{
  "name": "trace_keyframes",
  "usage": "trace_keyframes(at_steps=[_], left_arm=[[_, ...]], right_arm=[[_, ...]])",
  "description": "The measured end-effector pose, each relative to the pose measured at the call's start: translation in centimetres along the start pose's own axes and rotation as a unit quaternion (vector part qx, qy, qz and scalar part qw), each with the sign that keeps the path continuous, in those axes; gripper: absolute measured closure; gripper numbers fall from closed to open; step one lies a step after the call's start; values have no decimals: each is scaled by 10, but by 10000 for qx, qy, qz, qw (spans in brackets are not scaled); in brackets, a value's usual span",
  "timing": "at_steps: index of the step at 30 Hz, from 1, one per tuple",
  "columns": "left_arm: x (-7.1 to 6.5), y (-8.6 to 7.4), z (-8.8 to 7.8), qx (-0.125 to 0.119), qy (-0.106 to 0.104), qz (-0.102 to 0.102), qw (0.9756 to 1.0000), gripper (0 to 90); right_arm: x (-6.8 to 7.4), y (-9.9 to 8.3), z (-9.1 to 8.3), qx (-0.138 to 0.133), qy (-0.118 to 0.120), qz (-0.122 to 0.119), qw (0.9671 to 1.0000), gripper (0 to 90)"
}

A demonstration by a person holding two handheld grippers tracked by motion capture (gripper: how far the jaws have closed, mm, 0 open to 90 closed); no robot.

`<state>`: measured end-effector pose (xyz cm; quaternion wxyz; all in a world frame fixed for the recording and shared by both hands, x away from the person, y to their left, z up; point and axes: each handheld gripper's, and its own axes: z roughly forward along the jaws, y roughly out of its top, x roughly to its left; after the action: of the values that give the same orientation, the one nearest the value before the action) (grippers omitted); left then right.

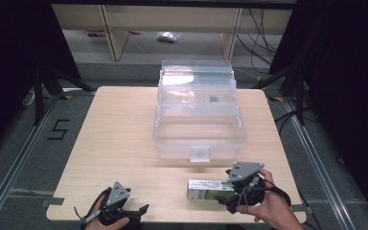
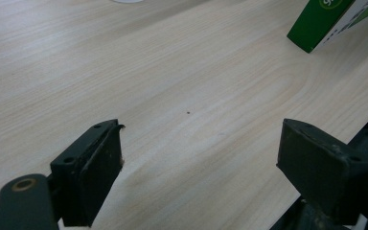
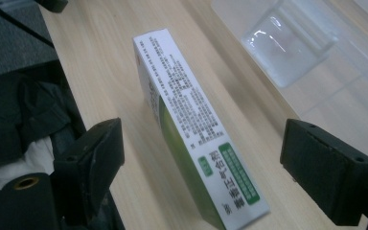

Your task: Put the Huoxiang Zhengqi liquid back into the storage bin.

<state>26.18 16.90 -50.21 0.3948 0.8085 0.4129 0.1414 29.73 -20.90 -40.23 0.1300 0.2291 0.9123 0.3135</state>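
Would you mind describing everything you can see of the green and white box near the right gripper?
The box is a slim, oblong carton, apparently cardboard, white with green panels and fine printed text that is too small to read. It looks closed and undamaged. It rests on a narrow side on the wooden table, near the front edge, just in front of the clear plastic container without touching it. The right gripper has its open jaws on either side of one end, not yet touching it.

We see black jaws with screw holes on our left gripper point(image 1: 124, 209) and right gripper point(image 1: 242, 189), each topped by a grey triangular plate.
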Motion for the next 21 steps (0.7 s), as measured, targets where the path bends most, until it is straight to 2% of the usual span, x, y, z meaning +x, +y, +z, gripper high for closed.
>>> trace_keyframes(at_steps=[1, 2, 4, 8, 11, 12, 13, 19, 20, 21], left_arm=[[0, 0, 0, 0, 0, 0, 10000, 149], [1, 0, 0, 17, -7, 37, 10000, 149], [0, 0, 0, 24, 70, 38, 10000, 149], [0, 0, 2, 17, 7, -24, 10000, 149], [0, 0, 2, 29, -4, 14, 10000, 149], [0, 0, 1, 53, -29, 72, 10000, 149], [0, 0, 2, 29, -43, 25, 10000, 149], [1, 0, 2, 9, -2, 16, 10000, 149], [0, 0, 2, 32, -1, 32, 10000, 149], [0, 0, 2, 32, -1, 32, 10000, 149]], right_arm=[[0, 0, 0, 0, 0, 0, 10000, 161], [-1, 2, 2, 38, 33, -124, 9999, 162], [-1, 9, 11, 248, 107, -176, 9995, 165], [-3, 14, 19, 440, 230, -335, 9982, 173], [-5, 21, 26, 571, 298, -484, 9967, 181], [-6, 22, 28, 605, 300, -505, 9964, 184], [-6, 24, 30, 647, 314, -484, 9962, 187], [-6, 32, 41, 969, 424, -606, 9925, 185], [-5, 34, 45, 1103, 491, -708, 9902, 187], [-5, 34, 45, 1103, 491, -708, 9902, 187]])
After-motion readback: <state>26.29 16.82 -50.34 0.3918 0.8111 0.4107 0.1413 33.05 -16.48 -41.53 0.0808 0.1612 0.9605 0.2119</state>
